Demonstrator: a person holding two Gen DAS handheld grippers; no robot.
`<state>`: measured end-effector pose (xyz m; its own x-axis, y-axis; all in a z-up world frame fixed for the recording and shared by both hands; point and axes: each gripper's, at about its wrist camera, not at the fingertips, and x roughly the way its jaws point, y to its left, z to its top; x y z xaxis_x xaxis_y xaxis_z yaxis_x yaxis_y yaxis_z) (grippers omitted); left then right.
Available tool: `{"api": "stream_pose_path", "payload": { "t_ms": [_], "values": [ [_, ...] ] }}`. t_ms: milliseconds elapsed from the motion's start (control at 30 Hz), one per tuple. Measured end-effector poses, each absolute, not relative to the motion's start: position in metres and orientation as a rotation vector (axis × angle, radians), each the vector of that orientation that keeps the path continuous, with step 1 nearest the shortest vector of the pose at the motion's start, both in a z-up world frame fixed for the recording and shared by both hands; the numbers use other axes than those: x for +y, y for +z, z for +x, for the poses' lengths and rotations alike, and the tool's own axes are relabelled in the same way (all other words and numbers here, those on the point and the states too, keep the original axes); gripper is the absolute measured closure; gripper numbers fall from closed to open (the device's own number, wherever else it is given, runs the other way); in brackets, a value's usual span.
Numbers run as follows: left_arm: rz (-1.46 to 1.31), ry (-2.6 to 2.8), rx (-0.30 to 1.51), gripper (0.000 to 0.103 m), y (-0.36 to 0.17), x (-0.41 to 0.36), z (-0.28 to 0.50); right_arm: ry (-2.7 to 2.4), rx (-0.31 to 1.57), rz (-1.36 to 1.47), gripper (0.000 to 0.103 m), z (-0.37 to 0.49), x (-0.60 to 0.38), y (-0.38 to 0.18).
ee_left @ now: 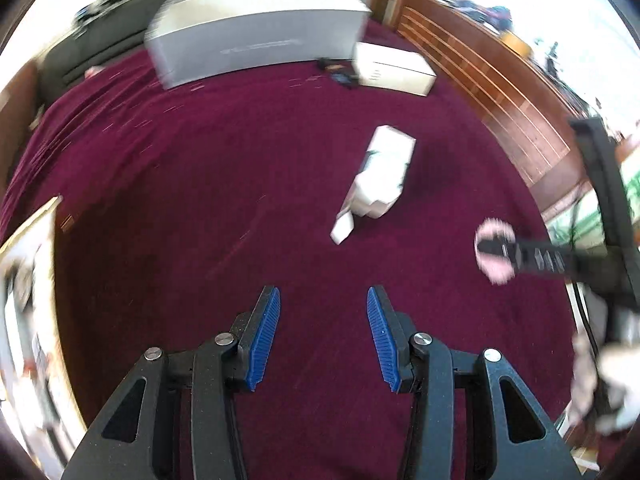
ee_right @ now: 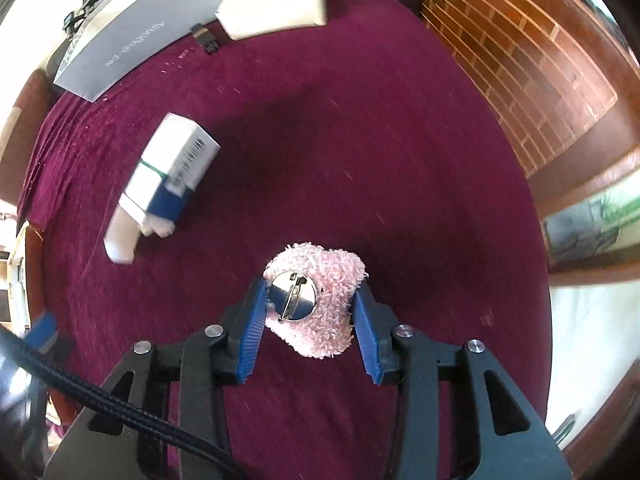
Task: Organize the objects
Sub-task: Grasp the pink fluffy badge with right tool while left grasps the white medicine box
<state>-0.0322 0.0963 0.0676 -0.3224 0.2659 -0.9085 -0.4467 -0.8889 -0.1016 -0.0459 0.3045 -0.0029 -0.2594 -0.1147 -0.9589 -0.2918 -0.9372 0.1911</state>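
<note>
My right gripper (ee_right: 310,308) is shut on a fluffy pink brooch (ee_right: 324,316); its silver round back with a pin faces the camera. It hangs above the maroon cloth (ee_right: 360,160). The left wrist view shows the same brooch (ee_left: 496,254) in the right gripper's black fingers at the right. My left gripper (ee_left: 323,304) is open and empty above the cloth. A white and blue carton (ee_right: 172,176) lies to the left with its end flap open; it also shows in the left wrist view (ee_left: 380,180).
A large grey box (ee_left: 256,28) and a smaller white box (ee_left: 394,68) lie at the far end of the cloth, with small dark items (ee_left: 338,72) between them. A brick-patterned wall (ee_right: 520,60) runs along the right. Papers (ee_left: 28,300) lie at the left edge.
</note>
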Motion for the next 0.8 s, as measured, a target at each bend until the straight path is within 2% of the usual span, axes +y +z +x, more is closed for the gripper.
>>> {"api": "stream_pose_path", "payload": {
  "t_ms": [200,500,600,633,667,800],
  "values": [
    [-1.387,2.214,0.366,0.064,0.049,0.151,-0.068,2.328,0.646,-1.842,0.062,-0.015,0.323,-0.009],
    [-1.339,2.206,0.562,0.06,0.019,0.2,-0.09,2.344,0.629,-1.838,0.057,-0.012,0.321,-0.008],
    [-1.355,2.222,0.499,0.061,0.019,0.198,-0.095,2.35,0.622,-1.837,0.055,-0.012,0.319,-0.009],
    [-1.385,2.215,0.451,0.065,0.02,0.195,-0.098,2.35,0.628,-1.837,0.054,-0.012,0.319,-0.009],
    [-1.392,2.217,0.43,0.074,0.02,0.191,-0.097,2.35,0.639,-1.839,0.053,-0.012,0.32,-0.009],
    [-1.408,2.23,0.392,0.074,0.025,0.177,-0.091,2.348,0.683,-1.844,0.046,-0.012,0.322,-0.008]
  ]
}}
